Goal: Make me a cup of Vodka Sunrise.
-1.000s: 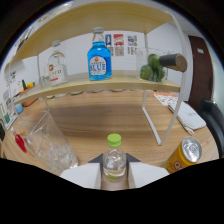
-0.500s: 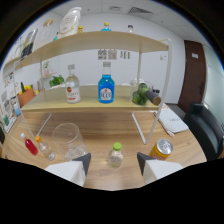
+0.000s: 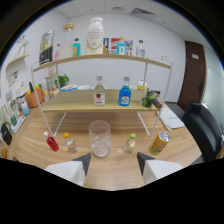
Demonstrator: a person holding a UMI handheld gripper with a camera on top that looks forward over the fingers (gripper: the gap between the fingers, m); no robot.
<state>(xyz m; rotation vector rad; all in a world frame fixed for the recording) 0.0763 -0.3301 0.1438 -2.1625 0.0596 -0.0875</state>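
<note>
My gripper (image 3: pixel 114 162) is open, its two white fingers (image 3: pixel 80 164) spread wide above the wooden table (image 3: pixel 115 172) with nothing between them. Just ahead of them stands a clear glass (image 3: pixel 100 139) with ice in it. A small green-capped bottle (image 3: pixel 130 144) stands to the glass's right, and beyond it an orange can (image 3: pixel 160 143). Left of the glass are a small orange-capped bottle (image 3: pixel 68 143) and a small bottle of red liquid (image 3: pixel 51 143). On the lower shelf (image 3: pixel 75 106) behind stand a clear bottle with a red label (image 3: pixel 99 92) and a blue bottle (image 3: pixel 124 94).
The shelf's slanted metal legs (image 3: pixel 144 122) come down onto the table behind the glass. The upper shelf (image 3: pixel 145 61) carries several bottles and a large jar (image 3: pixel 95 35). A black chair (image 3: pixel 205 127) and papers (image 3: pixel 170 118) are at the right; potted plants (image 3: pixel 34 95) at the left.
The gripper has pulled back and up from the green-capped bottle, which stood between its fingers and now stands alone on the table. The view has shifted left, centring on the glass.
</note>
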